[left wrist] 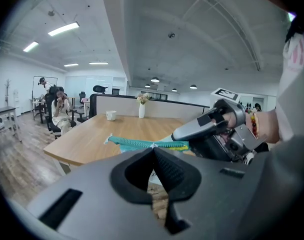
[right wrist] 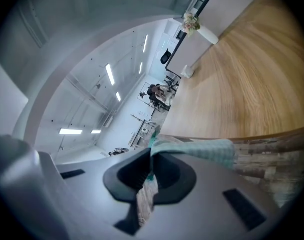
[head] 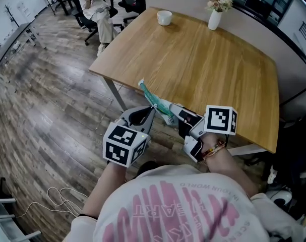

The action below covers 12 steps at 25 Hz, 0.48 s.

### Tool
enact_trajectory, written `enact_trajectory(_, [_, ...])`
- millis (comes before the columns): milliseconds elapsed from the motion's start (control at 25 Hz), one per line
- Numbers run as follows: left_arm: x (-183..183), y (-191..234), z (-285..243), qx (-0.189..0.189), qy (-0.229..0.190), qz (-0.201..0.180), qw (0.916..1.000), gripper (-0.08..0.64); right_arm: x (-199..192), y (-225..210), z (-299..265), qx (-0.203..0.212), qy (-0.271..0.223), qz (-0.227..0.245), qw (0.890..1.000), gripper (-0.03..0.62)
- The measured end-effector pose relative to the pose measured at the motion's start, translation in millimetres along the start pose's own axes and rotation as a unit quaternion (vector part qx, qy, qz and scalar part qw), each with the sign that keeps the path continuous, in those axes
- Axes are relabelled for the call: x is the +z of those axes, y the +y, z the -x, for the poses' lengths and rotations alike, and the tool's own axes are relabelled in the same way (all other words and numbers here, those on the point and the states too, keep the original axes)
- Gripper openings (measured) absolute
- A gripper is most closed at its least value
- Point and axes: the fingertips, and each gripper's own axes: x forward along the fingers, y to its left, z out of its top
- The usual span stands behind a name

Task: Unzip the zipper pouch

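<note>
- Zipper pouch (head: 151, 99) hangs just off the table's (head: 208, 64) near edge, stretched taut between both tools.
- Right hand-held gripper (right wrist: 150, 156) pinches its fabric end, anchoring it.
- Left hand-held gripper (left wrist: 153, 148) pinches the zipper line (probably the pull).

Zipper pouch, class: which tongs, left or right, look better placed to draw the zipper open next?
Left, probably. The left tongs pinch at the zipper line of the zipper pouch, where a small white tab shows; the right tongs clamp its checked fabric end, an anchor.
</note>
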Motion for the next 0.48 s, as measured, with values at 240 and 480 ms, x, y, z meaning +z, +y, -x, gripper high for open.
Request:
enact_trajectory(240, [-5, -43, -17, -0.001, 0.018, -0.009, 0.9998, 0.005, 0, -18, 48, 0.000, -0.012, -0.016, 1.000, 0.006])
enact_trajectory(480, [-10, -83, -29, -0.001, 0.028, -0.010, 0.9996, 0.006, -4, -37, 95, 0.006, -0.024, -0.037, 0.999, 0.006])
